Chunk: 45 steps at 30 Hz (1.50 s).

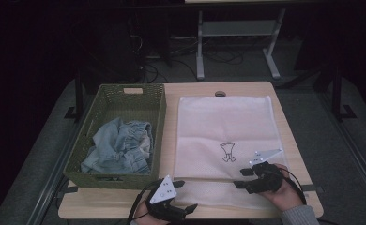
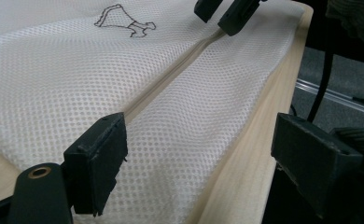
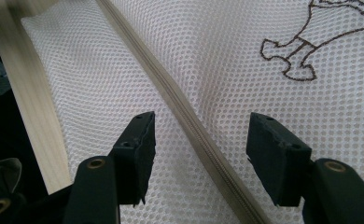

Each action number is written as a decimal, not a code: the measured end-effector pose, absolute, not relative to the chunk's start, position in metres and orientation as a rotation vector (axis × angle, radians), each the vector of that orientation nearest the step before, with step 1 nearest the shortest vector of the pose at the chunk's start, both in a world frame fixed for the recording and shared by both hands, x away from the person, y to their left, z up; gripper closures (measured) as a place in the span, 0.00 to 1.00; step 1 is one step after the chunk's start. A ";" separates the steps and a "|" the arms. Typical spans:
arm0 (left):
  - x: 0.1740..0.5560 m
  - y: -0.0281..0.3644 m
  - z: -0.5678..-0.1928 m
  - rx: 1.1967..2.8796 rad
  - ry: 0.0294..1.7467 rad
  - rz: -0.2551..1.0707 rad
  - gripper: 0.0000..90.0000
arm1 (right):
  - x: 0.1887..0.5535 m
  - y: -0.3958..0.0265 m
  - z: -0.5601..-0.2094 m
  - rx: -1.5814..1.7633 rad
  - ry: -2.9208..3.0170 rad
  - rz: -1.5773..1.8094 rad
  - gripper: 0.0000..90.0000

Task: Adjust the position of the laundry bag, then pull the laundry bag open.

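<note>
white mesh made up the laundry bag (image 1: 223, 133), which lay flat on the right half of the wooden table (image 1: 171, 93), its zipper (image 3: 189, 121) running along the near edge and an outline drawing (image 1: 227, 151) printed on its face. the right gripper (image 1: 241, 178) hovered over the bag's near right part, jaws spread apart with the zipper line passing between them in the right gripper view; the pads pressed on nothing. the left gripper (image 1: 186, 195) sat at the near edge of the table, by the bag's near left corner, its jaws also wide apart, one over the mesh and one out past the table edge, holding nothing. a green woven basket (image 1: 158, 122) stood just beside the bag on the left, with crumpled light blue denim clothing (image 1: 118, 145) inside it.
</note>
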<state>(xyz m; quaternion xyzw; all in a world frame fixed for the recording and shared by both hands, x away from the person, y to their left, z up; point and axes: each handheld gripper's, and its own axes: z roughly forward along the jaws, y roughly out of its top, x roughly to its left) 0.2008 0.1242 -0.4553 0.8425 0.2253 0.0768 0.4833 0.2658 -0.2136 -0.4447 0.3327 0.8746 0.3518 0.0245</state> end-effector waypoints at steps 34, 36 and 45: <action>0.204 0.124 -0.452 2.025 0.620 0.120 0.20 | 0.267 -0.228 -0.441 1.112 2.668 1.059 0.41; 0.204 0.123 -0.452 2.034 0.622 0.108 0.20 | 0.266 -0.232 -0.441 1.136 2.661 1.075 0.40; 0.207 0.118 -0.449 2.019 0.622 0.073 0.18 | 0.264 -0.246 -0.438 1.197 2.631 1.061 0.40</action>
